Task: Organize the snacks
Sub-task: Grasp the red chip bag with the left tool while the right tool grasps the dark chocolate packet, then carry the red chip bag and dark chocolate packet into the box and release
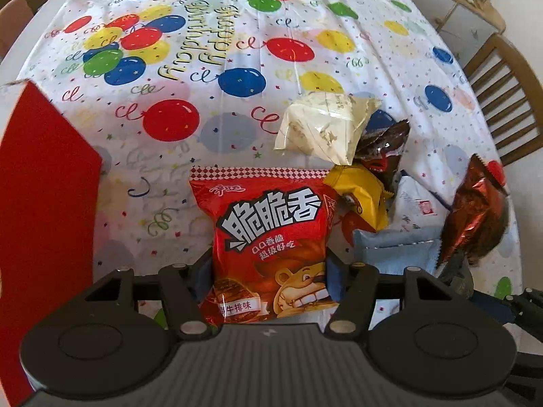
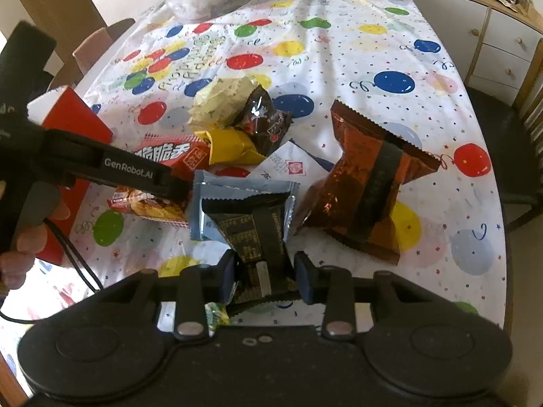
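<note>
Right up against the lens, our left gripper (image 1: 269, 271) has its pads on either side of the red crisps bag (image 1: 268, 237), the one with the cartoon bear on it, and they look pressed into the sides of the bag, so we'd call that a pinch. Over in the right wrist view, our right gripper (image 2: 264, 278) is pinched on the near end of a silver-and-black packet (image 2: 244, 217), squeezing it narrow.

So both grippers have a snack in them, but nothing looks sorted yet, as far as we can tell. The red box (image 1: 44, 210) sits at the left edge of the counter (image 1: 237, 13), just beside the crisps, and we're guessing that's where stuff goes. We can't see inside it from either view, so no idea if anything is already in there.

Still loose on the balloon tablecloth:
- a cream wrapped snack (image 1: 322, 129) a bit farther out, touching a dark brown wrapper (image 1: 383, 149)
- a yellow packet (image 1: 359, 200) right next to the crisps bag
- a pale blue packet (image 1: 393, 247) on the near right
- a shiny copper-brown packet (image 2: 366, 186) off to the right, lying by itself

Our read: early days. Two items grabbed, at least five waiting, all bunched in one pile on the right half. The bunching might make the next grabs fiddly, since the cream, brown and yellow ones overlap.
</note>
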Available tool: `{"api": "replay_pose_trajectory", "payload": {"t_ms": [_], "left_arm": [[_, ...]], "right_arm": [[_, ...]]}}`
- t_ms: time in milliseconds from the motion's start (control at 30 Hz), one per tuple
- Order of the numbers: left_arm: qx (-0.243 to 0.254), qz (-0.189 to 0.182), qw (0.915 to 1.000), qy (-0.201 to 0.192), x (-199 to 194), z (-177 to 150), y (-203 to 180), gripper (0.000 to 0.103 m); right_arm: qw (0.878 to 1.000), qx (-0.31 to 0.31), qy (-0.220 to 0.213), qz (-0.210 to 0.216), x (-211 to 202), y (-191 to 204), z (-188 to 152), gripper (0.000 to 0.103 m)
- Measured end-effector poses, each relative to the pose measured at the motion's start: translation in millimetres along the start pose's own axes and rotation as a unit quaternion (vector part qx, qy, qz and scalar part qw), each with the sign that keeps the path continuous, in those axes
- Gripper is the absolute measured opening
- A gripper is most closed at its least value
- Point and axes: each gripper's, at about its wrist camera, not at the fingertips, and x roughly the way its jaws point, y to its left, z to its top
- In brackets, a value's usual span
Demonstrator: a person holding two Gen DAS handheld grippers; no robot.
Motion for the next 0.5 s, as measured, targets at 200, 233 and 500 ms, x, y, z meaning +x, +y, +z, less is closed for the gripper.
{"api": "replay_pose_trajectory", "payload": {"t_ms": [200, 233, 500], "left_arm": [[0.002, -0.009, 0.9997, -0.022, -29, -12, 6, 0.062], [0.003, -0.009, 0.9996, -0.025, -34, -14, 8, 0.062], [0.018, -0.029, 0.9978, -0.057, -88, -34, 18, 0.062]], "right_arm": [[1.000, 0.012, -0.016, 0.004, -20, 5, -3, 0.035], [1.000, 0.014, -0.019, 0.006, -24, 6, -3, 0.035], [0.999, 0.022, -0.038, 0.004, -58, 27, -8, 0.035]]}}
